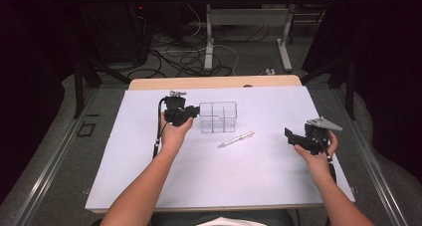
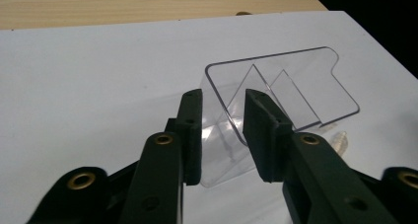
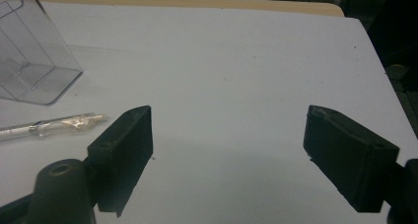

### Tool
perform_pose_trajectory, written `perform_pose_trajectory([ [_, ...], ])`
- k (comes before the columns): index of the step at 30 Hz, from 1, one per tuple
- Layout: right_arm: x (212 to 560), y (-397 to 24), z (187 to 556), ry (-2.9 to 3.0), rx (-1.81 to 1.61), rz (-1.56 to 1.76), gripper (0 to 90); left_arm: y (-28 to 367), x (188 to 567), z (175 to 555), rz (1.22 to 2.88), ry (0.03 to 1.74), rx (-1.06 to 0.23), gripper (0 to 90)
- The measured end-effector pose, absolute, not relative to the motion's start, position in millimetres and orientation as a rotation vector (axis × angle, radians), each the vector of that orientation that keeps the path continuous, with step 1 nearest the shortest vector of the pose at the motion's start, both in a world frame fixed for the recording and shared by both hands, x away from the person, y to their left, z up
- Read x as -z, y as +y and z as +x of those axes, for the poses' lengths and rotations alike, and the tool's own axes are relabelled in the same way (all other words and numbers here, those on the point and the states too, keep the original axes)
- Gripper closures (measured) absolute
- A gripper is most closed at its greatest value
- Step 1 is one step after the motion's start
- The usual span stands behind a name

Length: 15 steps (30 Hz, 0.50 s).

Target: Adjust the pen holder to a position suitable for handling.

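On the tabletop (image 1: pixel 149 186): one clear organizer (image 1: pixel 218 117), one pen (image 1: pixel 236 139), two grippers.
Organizer: stands left of centre on the white sheet, divided into compartments; how many I cannot count for sure.
Left gripper (image 2: pixel 223 130): at the organizer's left end wall, jaws narrow and straddling that wall; the pads stand just off the plastic, not pressing.
Right gripper (image 3: pixel 227 150): well apart to the right, jaws wide, nothing between them.
Pen: lies flat just in front of the organizer, between the two hands, long axis slanting from near-left to far-right.
Key relation: the pen lies left of the right gripper, nearer the left hand; but the right is the free one, so I judge it suits the pickup.
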State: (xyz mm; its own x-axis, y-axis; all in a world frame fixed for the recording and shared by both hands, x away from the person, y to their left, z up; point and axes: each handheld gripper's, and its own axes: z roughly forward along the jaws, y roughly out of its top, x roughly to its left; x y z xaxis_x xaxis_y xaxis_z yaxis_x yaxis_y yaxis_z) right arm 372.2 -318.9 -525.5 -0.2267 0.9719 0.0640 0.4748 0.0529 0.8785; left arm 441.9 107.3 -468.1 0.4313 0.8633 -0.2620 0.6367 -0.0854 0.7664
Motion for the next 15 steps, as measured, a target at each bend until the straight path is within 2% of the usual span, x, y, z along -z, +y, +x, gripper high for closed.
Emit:
perform_pose_trajectory([
  [9, 523, -314, 370, 1.795, -1.081, 1.364, 26.6, 117, 468, 426, 1.812, 1.213, -0.306, 49.7],
  [15, 522, -314, 369, 1.791, -1.091, 1.338, 30.2, 127, 473, 416, 1.797, 1.174, -0.327, 45.0],
])
